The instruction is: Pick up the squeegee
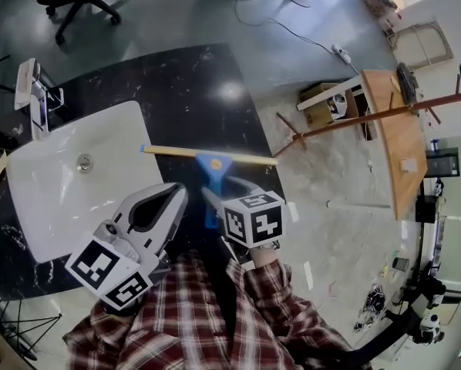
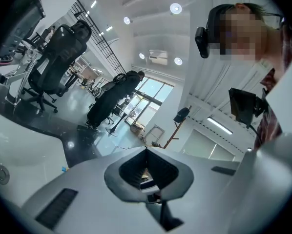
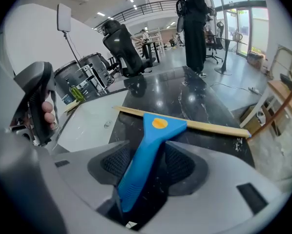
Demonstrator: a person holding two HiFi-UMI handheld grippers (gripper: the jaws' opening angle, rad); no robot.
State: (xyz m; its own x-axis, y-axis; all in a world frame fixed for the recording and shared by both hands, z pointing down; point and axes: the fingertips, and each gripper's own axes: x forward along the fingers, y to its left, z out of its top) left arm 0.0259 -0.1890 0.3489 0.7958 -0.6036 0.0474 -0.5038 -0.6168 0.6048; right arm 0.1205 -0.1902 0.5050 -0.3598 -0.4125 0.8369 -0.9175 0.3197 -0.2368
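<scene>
Squeegee (image 3: 142, 172) handle clamped in right tongs (image 3: 158, 150). Left tongs (image 2: 146, 152) together, empty. Lift off bench (image 1: 176, 91) seems left.

The head view looks steeply down on the black counter (image 1: 176, 91), sink (image 1: 68, 183) and squeegee (image 1: 212, 165), which the right gripper view meets low and close, while the left gripper view faces up toward the ceiling (image 2: 151, 18).
</scene>
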